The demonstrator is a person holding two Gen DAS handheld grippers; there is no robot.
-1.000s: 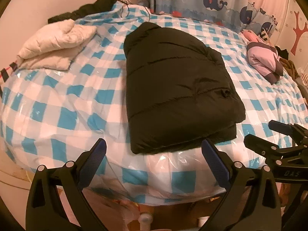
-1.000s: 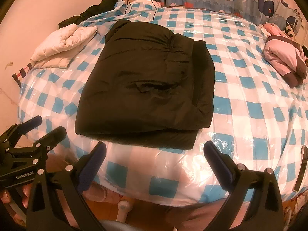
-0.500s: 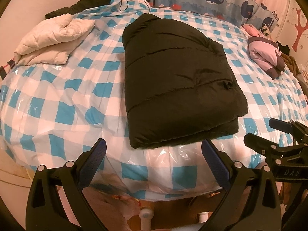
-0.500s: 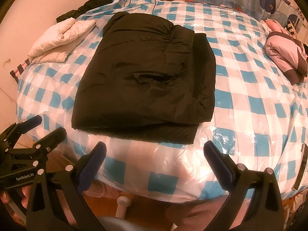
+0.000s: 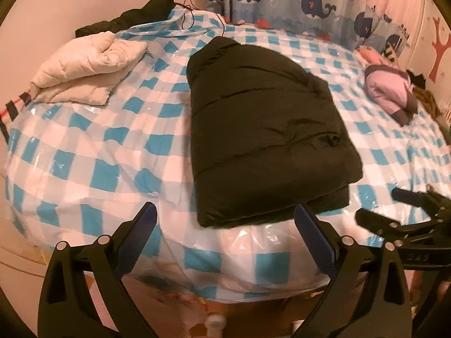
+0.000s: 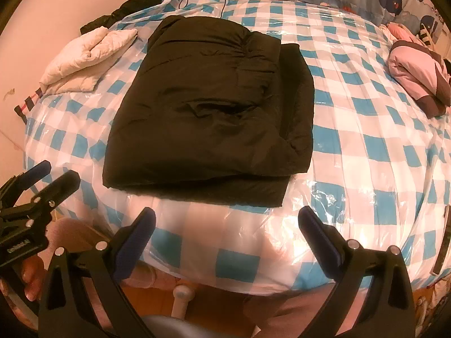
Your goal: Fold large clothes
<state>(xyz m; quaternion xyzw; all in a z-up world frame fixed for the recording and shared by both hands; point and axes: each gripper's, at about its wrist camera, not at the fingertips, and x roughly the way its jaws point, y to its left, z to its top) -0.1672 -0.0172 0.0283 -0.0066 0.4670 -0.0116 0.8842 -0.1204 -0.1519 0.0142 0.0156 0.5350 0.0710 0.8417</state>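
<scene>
A black puffer jacket (image 5: pixel 262 129) (image 6: pixel 208 112) lies folded into a thick rectangle in the middle of the blue-and-white checked bed (image 5: pixel 93 152) (image 6: pixel 375 152), its near edge close to the bed's front rim. My left gripper (image 5: pixel 225 219) hovers open at the bed's front edge, just short of the jacket's near left corner, holding nothing. The right gripper (image 6: pixel 225 222) is open too, empty, below the jacket's near edge. Each gripper shows at the side of the other's view: the right gripper (image 5: pixel 394 208) and the left gripper (image 6: pixel 56 174).
A folded cream quilted garment (image 5: pixel 87 67) (image 6: pixel 87 53) sits at the bed's left. A pink and grey garment (image 5: pixel 391 95) (image 6: pixel 420 76) lies at the right. Dark clothing (image 5: pixel 135 17) and a cable (image 5: pixel 191 8) are at the far left corner. Whale-print curtains (image 5: pixel 296 0) hang behind.
Both grippers have risen and tilted a little, so the bed and jacket sit lower and nearer in each view. The jacket has not moved and both grippers stay open.
</scene>
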